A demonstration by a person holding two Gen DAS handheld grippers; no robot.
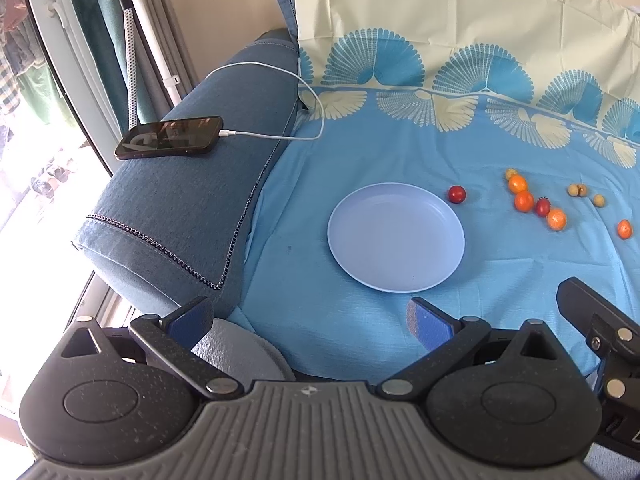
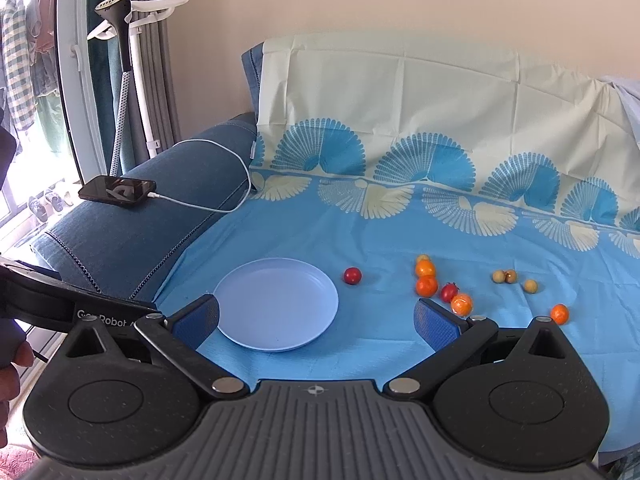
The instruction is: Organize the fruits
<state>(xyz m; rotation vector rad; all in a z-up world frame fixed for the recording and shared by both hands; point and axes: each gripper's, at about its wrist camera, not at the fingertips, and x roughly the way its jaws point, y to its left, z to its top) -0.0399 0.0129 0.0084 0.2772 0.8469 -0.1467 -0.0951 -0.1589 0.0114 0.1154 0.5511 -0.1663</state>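
Small round fruits lie loose on a light-blue cloth [image 2: 360, 240] with a fan pattern: four orange mandarins, among them a touching pair [image 2: 426, 278], one further right [image 2: 559, 313] and one [image 2: 461, 304] just past the right gripper's right fingertip; two red cherry tomatoes, one alone [image 2: 352, 275] and one [image 2: 449, 292] between the mandarins; and three pale tan berries [image 2: 505, 276], two touching and one a little apart. All lie ahead and to the right of both grippers. A round, shallow, pale-blue plastic plate [image 2: 240, 296] sits empty on the cloth, ahead of the right gripper [image 2: 316, 320] between its fingers and slightly left, and ahead and slightly right of the left gripper [image 1: 308, 320]; the lone tomato [image 1: 457, 194] lies near its far right rim, apart from it. Both grippers hover above the near cloth edge, blue-padded fingers spread wide, holding nothing. Part of the right gripper's black body [image 1: 600, 320] shows at the left gripper's right. To the far left, a dark smartphone [image 1: 170, 138] with a white charging cable [image 1: 280, 136] rests on a blue denim sofa arm [image 1: 180, 208]. A hand [image 2: 10, 384] appears at the right view's left edge.
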